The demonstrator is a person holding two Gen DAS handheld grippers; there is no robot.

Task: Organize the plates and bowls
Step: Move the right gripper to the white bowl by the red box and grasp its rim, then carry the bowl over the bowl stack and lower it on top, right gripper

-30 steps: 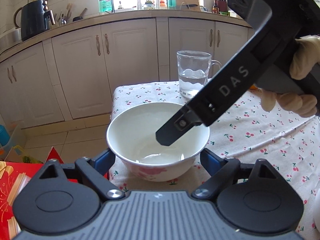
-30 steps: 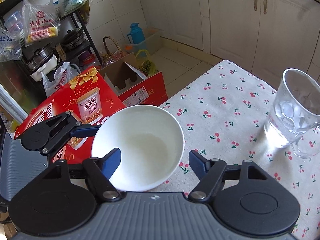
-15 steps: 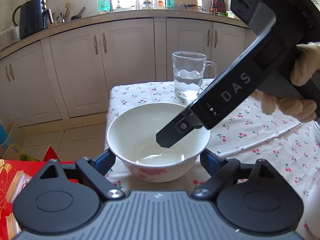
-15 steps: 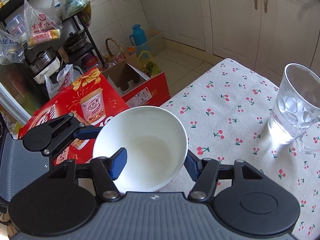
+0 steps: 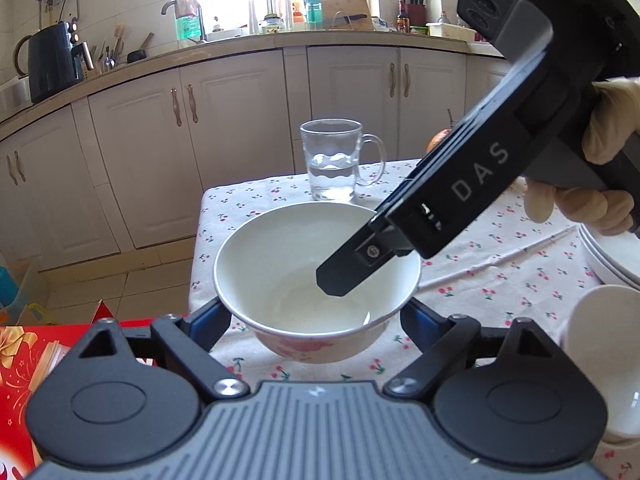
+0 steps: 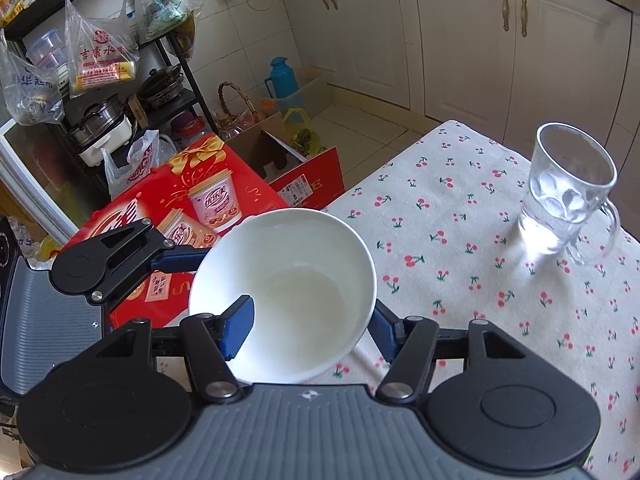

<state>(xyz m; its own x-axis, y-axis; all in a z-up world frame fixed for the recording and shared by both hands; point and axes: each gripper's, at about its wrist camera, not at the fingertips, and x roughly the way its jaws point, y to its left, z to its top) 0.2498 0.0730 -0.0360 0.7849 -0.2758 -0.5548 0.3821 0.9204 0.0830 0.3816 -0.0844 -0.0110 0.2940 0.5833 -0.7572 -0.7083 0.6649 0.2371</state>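
A white bowl [image 5: 288, 264] with a pink flower print outside hangs just above the table's near corner. My left gripper [image 5: 312, 316] spans it, a blue pad pressed on each side. My right gripper [image 6: 312, 320] is shut on the bowl's [image 6: 304, 264] wall, one blue pad inside and the other outside the rim. In the left wrist view one right finger [image 5: 348, 276] reaches down into the bowl, held by a gloved hand [image 5: 600, 200]. The left gripper [image 6: 108, 264] shows at the bowl's far side in the right wrist view.
A glass mug [image 5: 332, 168] of water stands on the cherry-print tablecloth [image 6: 480, 240] beyond the bowl. Stacked white plates [image 5: 608, 256] and another white bowl [image 5: 600, 352] sit at the right. A red gift box [image 6: 192, 208] stands on the floor beside the table.
The right gripper's pads closed on the bowl's wall. Both grippers and the bowl then rose and pulled back from the mug, and the plates and second bowl came into view.
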